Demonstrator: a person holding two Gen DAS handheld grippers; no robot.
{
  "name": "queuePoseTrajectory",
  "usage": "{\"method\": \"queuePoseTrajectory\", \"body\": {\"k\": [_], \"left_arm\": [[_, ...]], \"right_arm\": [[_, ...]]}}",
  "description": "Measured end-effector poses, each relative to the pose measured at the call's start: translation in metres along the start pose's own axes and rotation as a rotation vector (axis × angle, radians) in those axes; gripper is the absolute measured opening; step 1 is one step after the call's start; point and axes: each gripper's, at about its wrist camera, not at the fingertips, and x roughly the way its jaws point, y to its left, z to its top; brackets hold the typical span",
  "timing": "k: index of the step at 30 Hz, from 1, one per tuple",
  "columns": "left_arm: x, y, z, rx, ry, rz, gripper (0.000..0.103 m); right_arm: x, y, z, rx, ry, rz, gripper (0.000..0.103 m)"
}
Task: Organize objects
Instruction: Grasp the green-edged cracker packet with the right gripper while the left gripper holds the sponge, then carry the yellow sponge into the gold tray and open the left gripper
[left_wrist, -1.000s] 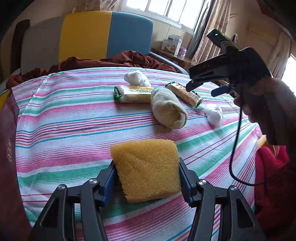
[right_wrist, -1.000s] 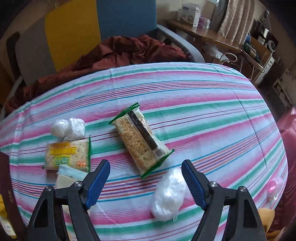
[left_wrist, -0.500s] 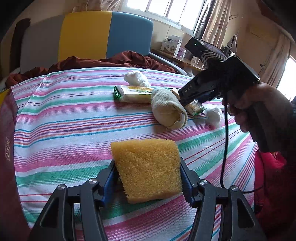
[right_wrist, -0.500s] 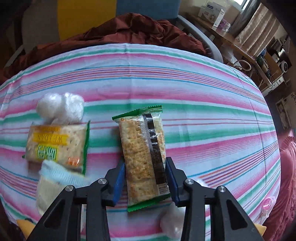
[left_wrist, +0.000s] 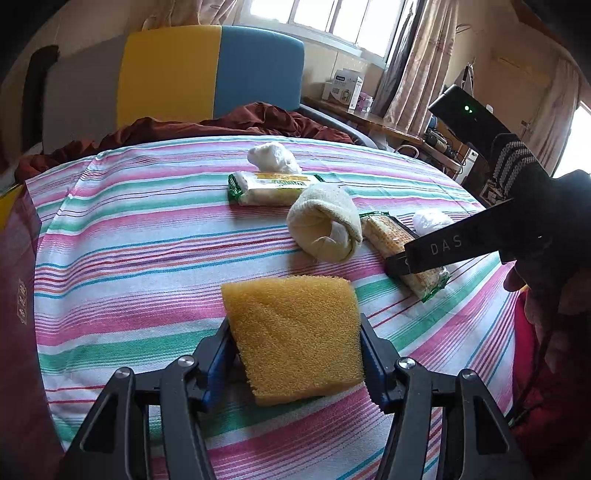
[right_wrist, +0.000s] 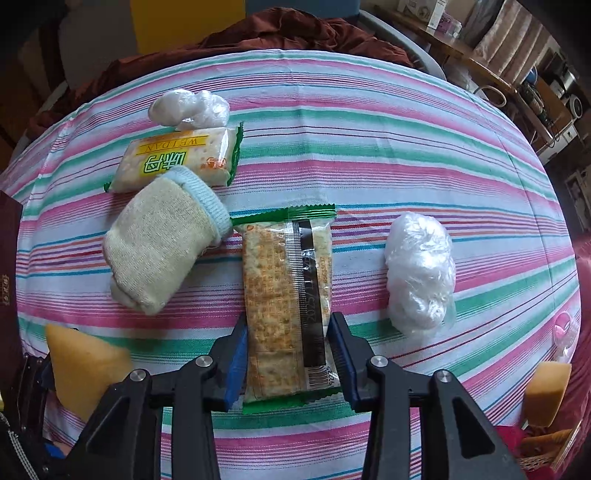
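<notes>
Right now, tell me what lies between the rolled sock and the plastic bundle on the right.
The right wrist view shows it: the green-edged cracker pack lies between the rolled sock and the plastic bundle, with the right gripper closed around its near end.

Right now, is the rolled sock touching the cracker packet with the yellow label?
Touching. In the right wrist view the rolled sock's blue cuff lies over the near edge of the yellow-labelled cracker packet, no cloth showing between them.
</notes>
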Motion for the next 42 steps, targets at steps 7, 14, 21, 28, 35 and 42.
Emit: {"method": "queuePoseTrajectory", "body": {"k": [7,14,21,28,35,42], "left_arm": [[0.002,-0.004,0.000,0.021,0.000,0.028,0.062],[0.002,-0.007,-0.001,0.035,0.000,0.048,0.062],[0.000,-0.010,-0.002,0.053,-0.002,0.074,0.060],[-0.001,-0.012,-0.003,0.063,-0.004,0.091,0.060],[-0.007,-0.011,-0.006,0.050,-0.002,0.100,0.058],[-0.023,-0.012,-0.012,0.059,-0.004,0.119,0.056]], "right_arm": [[0.001,-0.009,0.003,0.015,0.000,0.018,0.043],[0.002,-0.007,0.001,0.017,-0.003,0.027,0.044],[0.004,-0.009,0.002,0.019,-0.005,0.032,0.044],[0.007,-0.008,0.004,0.023,-0.002,0.032,0.045],[0.007,-0.006,0.006,0.016,-0.008,0.033,0.045],[0.007,-0.005,0.005,0.011,-0.016,0.030,0.045]]}}
